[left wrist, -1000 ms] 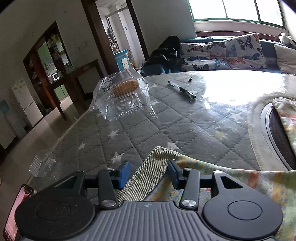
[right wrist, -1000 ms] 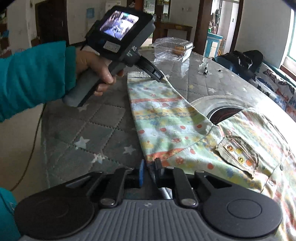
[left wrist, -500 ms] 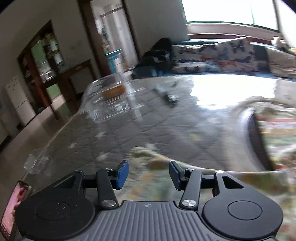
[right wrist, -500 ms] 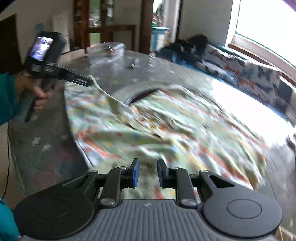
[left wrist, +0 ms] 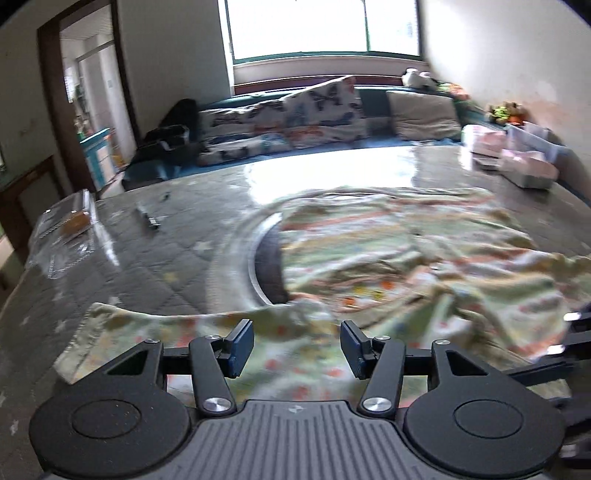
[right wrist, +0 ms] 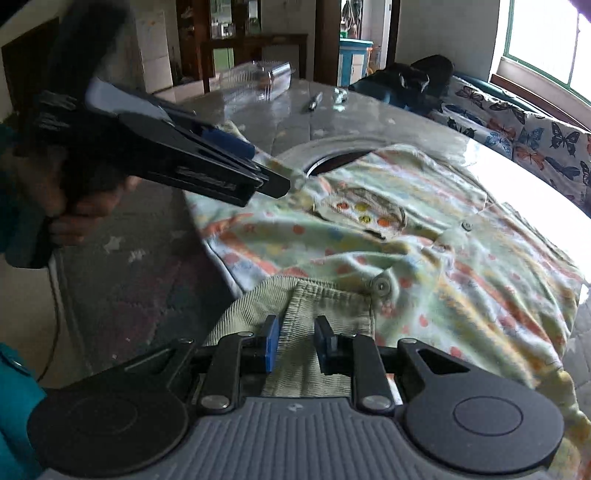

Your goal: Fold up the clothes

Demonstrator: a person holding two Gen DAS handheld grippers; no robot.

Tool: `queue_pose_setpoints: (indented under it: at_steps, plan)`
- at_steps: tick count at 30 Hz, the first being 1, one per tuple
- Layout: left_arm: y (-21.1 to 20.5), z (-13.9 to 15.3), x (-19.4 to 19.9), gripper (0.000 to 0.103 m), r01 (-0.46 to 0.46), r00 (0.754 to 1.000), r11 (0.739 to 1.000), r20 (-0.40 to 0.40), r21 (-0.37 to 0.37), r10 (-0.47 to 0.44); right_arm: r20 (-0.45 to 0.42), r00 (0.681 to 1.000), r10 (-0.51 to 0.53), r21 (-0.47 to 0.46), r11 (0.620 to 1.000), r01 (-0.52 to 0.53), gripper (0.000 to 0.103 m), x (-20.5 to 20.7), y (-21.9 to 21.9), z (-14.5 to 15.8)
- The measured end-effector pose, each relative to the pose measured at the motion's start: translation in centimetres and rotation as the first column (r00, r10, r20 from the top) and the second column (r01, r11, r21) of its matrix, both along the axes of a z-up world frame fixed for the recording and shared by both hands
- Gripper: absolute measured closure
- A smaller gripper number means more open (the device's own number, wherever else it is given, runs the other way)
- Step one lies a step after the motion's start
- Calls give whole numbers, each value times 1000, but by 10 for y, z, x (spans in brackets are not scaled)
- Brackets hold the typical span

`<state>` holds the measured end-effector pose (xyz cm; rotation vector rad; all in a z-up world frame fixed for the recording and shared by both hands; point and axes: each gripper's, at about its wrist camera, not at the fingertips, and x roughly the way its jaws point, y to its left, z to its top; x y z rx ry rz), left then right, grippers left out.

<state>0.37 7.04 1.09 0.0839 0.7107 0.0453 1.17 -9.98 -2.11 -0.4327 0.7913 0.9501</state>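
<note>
Window (left wrist: 299, 26): big, straight ahead of me, v. bright, washes out, glare on tabletop.
Sofa (left wrist: 369, 107): under window, teal, w/ butterfly-print cushions (left wrist: 295, 118) + plain beige cushion (left wrist: 421, 114).
Walls (left wrist: 177, 55): pale, plain.
Doorway (left wrist: 88, 85): dark wood frame, to my left, lit room behind.
Table (left wrist: 147, 258): grey quilted star cover under clear sheet, round recess (left wrist: 269, 266) mid.
Dark wood shelf unit (right wrist: 229, 40): far side in my right view.
Floor (right wrist: 22, 306): pale.

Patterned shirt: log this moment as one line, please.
garment: patterned shirt spread on table | left tool: opening, nothing gripped | right tool: open around collar
</note>
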Motion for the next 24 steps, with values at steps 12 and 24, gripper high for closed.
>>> queue_pose_setpoints:
  at_steps: [12, 24]
  plan:
    - [-52, 7, -33, 46, 338, 940, 937, -7, -90, -340, 24, 994, -105, 71, 992, 103, 99, 7, -37, 30]
    - [-81, -28, -27, 67, 495, 860, 867, -107, -63, -499, 8, 984, -177, 123, 977, 174, 99, 14, -60, 37]
